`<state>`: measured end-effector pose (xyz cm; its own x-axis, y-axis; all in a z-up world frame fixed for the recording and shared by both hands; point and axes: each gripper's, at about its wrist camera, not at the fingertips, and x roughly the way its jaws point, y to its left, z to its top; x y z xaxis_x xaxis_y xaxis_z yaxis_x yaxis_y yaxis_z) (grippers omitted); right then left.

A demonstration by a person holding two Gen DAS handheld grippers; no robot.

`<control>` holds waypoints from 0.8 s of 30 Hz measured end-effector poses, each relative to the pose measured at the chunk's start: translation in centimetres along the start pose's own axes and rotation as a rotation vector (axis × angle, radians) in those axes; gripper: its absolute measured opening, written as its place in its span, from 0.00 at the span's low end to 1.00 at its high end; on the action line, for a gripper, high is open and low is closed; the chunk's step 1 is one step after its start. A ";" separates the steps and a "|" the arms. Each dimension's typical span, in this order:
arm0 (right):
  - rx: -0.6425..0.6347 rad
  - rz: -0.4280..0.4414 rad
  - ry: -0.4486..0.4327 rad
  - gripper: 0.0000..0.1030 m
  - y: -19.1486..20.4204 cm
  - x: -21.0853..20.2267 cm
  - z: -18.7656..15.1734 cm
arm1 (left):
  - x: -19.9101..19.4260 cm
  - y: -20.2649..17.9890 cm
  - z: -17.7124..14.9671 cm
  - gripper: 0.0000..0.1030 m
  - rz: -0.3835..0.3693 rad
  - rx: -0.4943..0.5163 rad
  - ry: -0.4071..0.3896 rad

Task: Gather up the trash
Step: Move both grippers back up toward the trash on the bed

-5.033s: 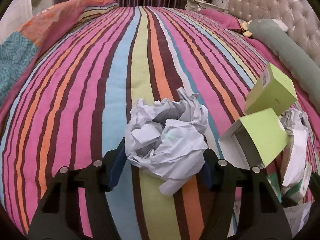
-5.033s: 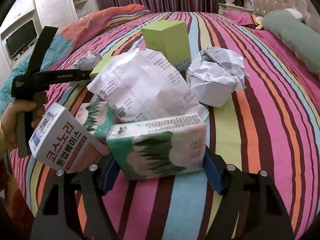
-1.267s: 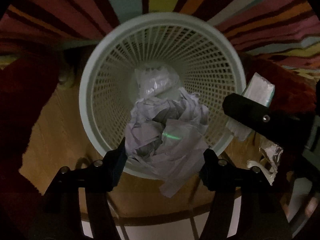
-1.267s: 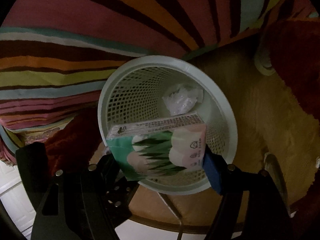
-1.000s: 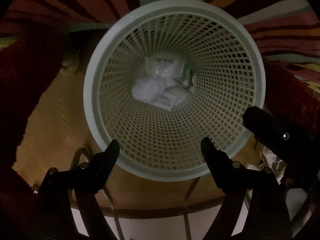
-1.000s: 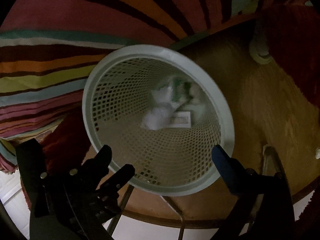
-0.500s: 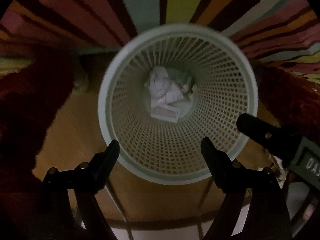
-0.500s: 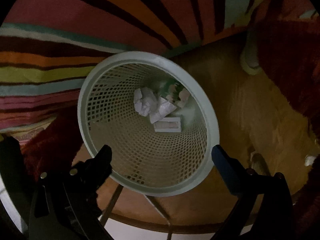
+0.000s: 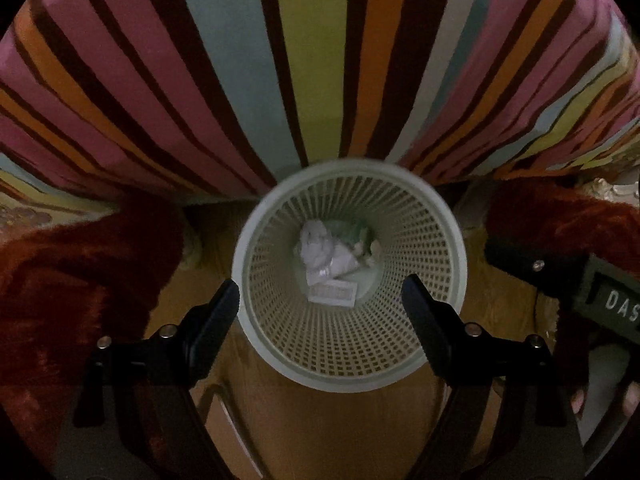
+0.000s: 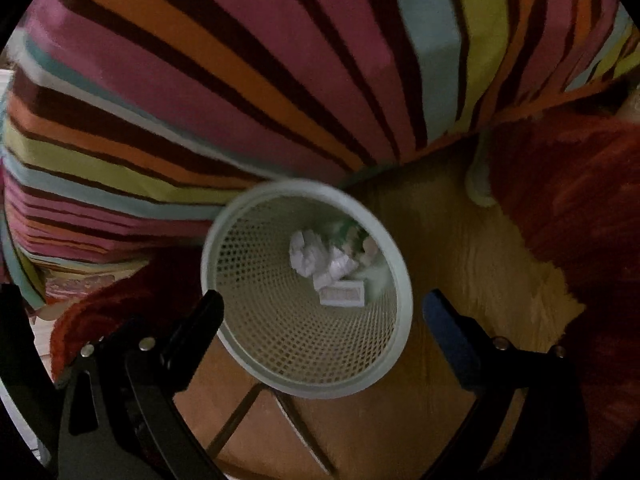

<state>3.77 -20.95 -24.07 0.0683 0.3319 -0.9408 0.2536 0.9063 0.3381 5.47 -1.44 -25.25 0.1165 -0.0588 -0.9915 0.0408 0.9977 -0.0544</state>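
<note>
Striped bedding in pink, orange, blue and green fills the upper half of the left wrist view, hanging over a wooden floor with a dark red rug at nine o'clock and more of it at three. At the centre stands a pale mesh bin, seen from straight above; crumpled paper, a flat white pack and a greenish wrapper lie on its bottom. The left gripper hangs over the bin's six o'clock rim, its jaws spread wide with nothing between them. At three o'clock a dark part of the right gripper juts in. In the right wrist view the same bedding covers the top and the ten o'clock side, the floor runs down from two o'clock, and the rug lies at three. The bin sits just below centre, tilted in the lens, with the paper and the pack inside; the wrapper is blurred. The right gripper straddles the bin's lower rim from above, its jaws far apart and holding nothing.
</note>
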 end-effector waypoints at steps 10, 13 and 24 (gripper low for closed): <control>-0.137 -0.033 -0.351 0.93 1.6 -9.5 0.5 | -7.1 0.8 0.1 0.79 0.021 0.010 -0.302; -0.161 -0.054 -0.466 0.93 1.7 -12.5 1.2 | -9.0 1.4 0.5 0.79 0.002 -0.015 -0.348; -0.195 -0.035 -0.698 0.93 2.3 -18.7 5.2 | -14.9 1.2 4.4 0.79 0.021 -0.008 -0.517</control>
<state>8.12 -26.46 -5.86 0.6796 0.1168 -0.7243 0.0943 0.9651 0.2441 8.15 0.46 -10.02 0.5926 -0.0457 -0.8042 0.0258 0.9990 -0.0378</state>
